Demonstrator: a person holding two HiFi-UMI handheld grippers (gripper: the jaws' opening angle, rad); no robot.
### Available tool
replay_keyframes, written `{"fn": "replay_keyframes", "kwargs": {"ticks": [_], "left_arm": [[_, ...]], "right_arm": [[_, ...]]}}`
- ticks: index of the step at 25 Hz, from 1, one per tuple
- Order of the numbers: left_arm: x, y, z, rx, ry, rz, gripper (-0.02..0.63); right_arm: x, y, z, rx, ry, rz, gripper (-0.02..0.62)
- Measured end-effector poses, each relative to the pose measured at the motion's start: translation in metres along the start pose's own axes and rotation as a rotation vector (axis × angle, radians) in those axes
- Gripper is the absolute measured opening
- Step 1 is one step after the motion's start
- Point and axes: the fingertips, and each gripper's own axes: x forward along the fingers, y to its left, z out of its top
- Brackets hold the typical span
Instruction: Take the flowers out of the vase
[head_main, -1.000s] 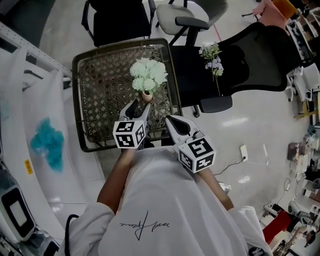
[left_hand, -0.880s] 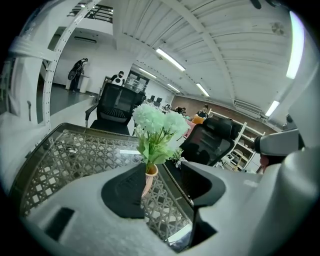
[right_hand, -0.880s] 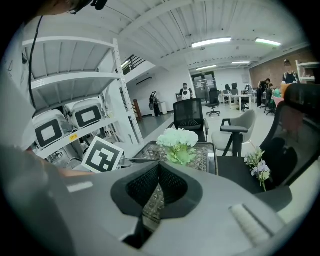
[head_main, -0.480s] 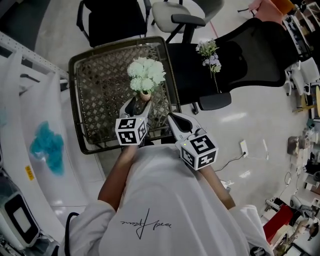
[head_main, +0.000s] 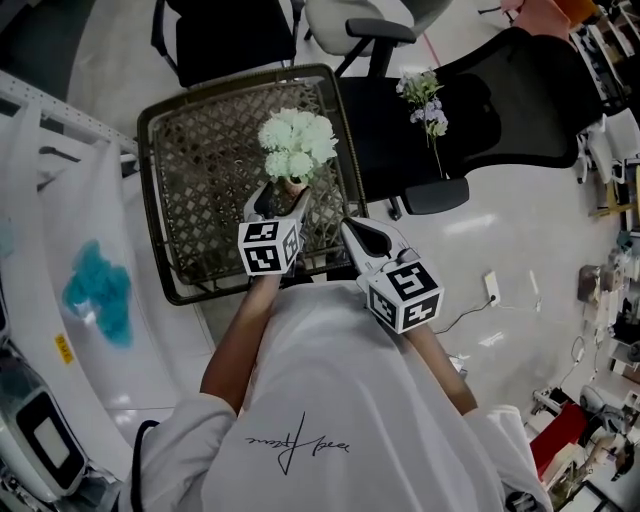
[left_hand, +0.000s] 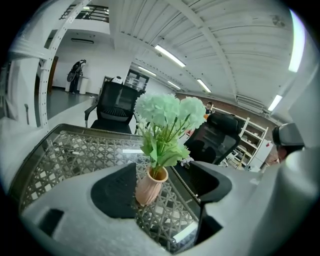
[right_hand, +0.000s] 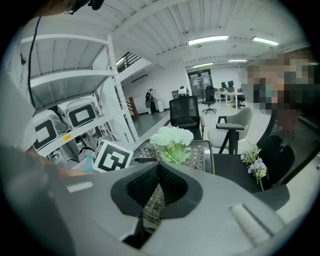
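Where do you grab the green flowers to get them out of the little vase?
Pinch the stems from the side, under the blooms and above the vase. There they stand upright in one narrow bunch, so they should fit between the jaws and lift straight up. The wide, soft heads would probably squash.

Woven table (head_main: 190, 200) sits in front of the person. Vase (head_main: 294, 186) stands on it, toward the right side, with flowers (head_main: 297, 145) in it. Left gripper (head_main: 282, 200) is on the vase's near side; its jaws have just been opening, with the vase between them. Right gripper (head_main: 352, 228) is just right of the left one, over the table's near right corner. Chair seat (head_main: 500, 110) is just beside the table's right edge, with a loose sprig (head_main: 425, 95) lying on it, well apart from the vase. Two more chairs (head_main: 235, 40) are behind the table. Rack (head_main: 60, 110) is to its left.
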Motion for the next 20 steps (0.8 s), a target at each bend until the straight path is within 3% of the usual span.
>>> {"fn": "replay_keyframes", "kwargs": {"ticks": [20], "left_arm": [[0.041,0.004,-0.006,0.019,0.038,-0.011,0.356]], "right_arm": [[0.003,-0.023,-0.008,0.03,0.035,-0.034,0.009]]}}
